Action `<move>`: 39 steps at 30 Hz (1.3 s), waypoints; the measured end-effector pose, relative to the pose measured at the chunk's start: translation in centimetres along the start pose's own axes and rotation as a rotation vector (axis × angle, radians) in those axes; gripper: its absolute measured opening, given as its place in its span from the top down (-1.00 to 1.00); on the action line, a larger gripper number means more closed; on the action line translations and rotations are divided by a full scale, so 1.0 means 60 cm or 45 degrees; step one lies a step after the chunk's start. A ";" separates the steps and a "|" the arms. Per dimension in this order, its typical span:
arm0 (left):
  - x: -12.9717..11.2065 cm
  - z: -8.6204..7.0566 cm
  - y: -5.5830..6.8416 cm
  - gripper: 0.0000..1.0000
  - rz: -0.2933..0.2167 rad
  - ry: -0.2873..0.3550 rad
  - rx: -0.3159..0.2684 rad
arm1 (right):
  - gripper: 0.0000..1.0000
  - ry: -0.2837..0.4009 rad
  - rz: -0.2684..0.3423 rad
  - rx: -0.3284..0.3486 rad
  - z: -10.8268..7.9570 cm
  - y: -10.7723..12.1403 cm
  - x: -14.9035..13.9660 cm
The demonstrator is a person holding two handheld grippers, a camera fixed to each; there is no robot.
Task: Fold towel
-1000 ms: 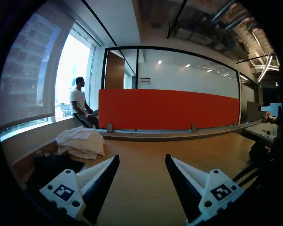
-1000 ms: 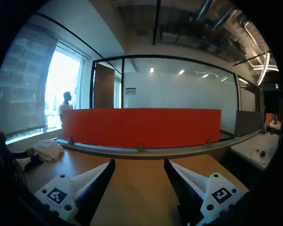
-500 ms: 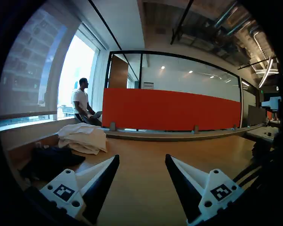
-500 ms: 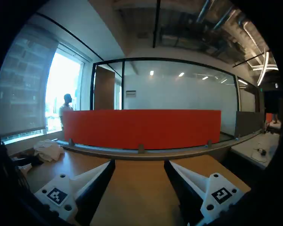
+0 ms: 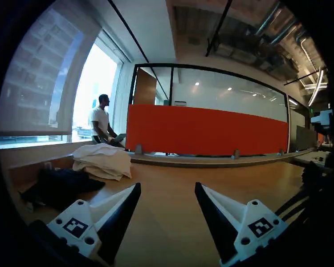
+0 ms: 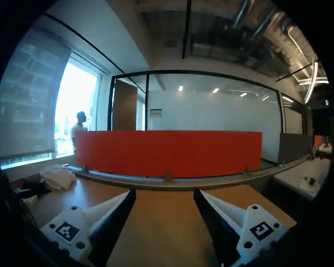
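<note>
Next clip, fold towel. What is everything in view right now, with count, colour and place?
Towel: one, white, crumpled heap, far left of the table.
Dark cloth: one, black, beside the towel, nearer the camera.
Table: one, brown wood, under both grippers.
Divider panel: one, orange, along the table's far edge.
Person: one, white shirt, by the window, left of the panel.
Window: one, bright, left wall.
Left gripper: one, white and black fingers, open, empty.
Right gripper: one, same colours, open, empty.

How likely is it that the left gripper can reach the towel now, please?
Probably yes: the left gripper is open, and the towel lies ahead to its left across bare table, with a dark cloth beside the path.
</note>
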State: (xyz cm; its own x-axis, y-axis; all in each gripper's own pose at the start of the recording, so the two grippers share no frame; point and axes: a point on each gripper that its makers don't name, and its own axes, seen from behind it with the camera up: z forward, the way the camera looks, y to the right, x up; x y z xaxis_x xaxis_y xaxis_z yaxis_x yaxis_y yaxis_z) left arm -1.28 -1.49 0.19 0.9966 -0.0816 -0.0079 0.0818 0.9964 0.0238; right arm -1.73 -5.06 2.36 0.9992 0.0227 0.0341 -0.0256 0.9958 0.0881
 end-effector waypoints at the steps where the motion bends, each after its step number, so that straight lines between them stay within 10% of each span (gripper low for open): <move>1: -0.001 0.001 0.001 -0.79 0.004 -0.006 -0.001 | -1.00 0.001 0.001 -0.001 0.000 0.002 0.000; 39: -0.005 0.000 0.012 -0.80 0.098 -0.007 0.002 | -1.00 0.027 0.013 -0.041 -0.003 0.043 -0.001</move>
State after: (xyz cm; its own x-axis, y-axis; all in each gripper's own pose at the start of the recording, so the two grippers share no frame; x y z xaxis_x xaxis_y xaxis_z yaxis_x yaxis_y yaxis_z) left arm -1.50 -0.76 0.22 1.0000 -0.0051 -0.0005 0.0051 0.9996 0.0260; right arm -1.84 -2.50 2.39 0.9993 0.0343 0.0136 -0.0350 0.9978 0.0561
